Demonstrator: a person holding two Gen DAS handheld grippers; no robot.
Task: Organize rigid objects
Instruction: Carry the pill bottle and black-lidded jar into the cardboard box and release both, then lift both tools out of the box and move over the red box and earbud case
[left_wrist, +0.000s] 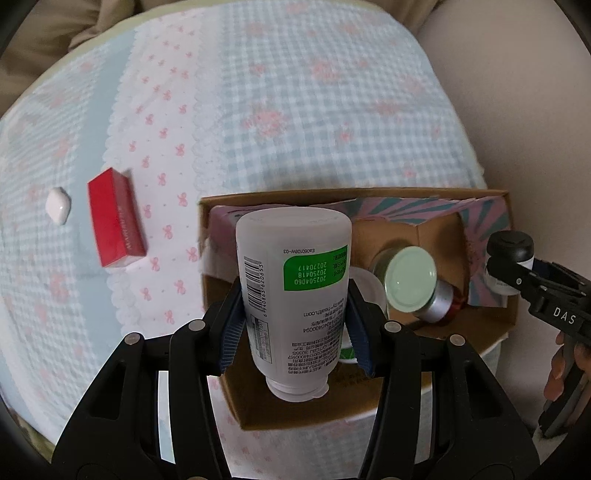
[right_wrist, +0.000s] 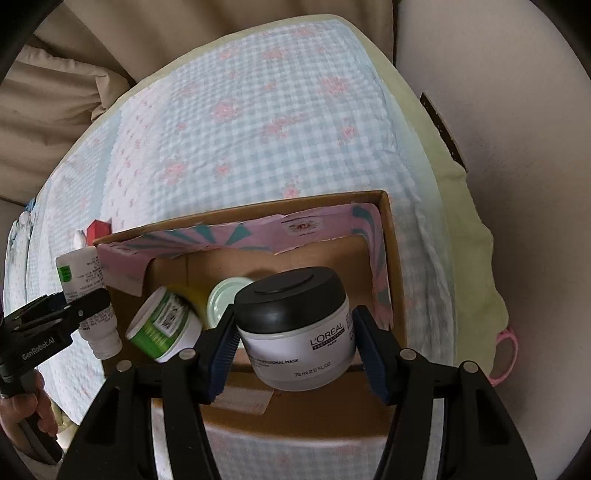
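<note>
My left gripper (left_wrist: 294, 325) is shut on a white bottle (left_wrist: 291, 291) with a green label, held upside down over the left part of the cardboard box (left_wrist: 511, 258). My right gripper (right_wrist: 295, 347) is shut on a L'Oréal jar (right_wrist: 295, 325) with a black lid, held over the box's (right_wrist: 397, 266) near right part. Inside the box lie a pale-green-lidded jar (left_wrist: 410, 280) and a green-and-white tub (right_wrist: 162, 325). The jar's pale green lid also shows in the right wrist view (right_wrist: 221, 299). The white bottle also shows in the right wrist view (right_wrist: 86, 291).
A red box (left_wrist: 114, 221) and a small white cap (left_wrist: 58, 203) lie on the checked bedspread (left_wrist: 295, 110) left of the cardboard box. A beige wall (right_wrist: 517, 147) rises on the right. A pink item (right_wrist: 506, 354) hangs at the bed's right edge.
</note>
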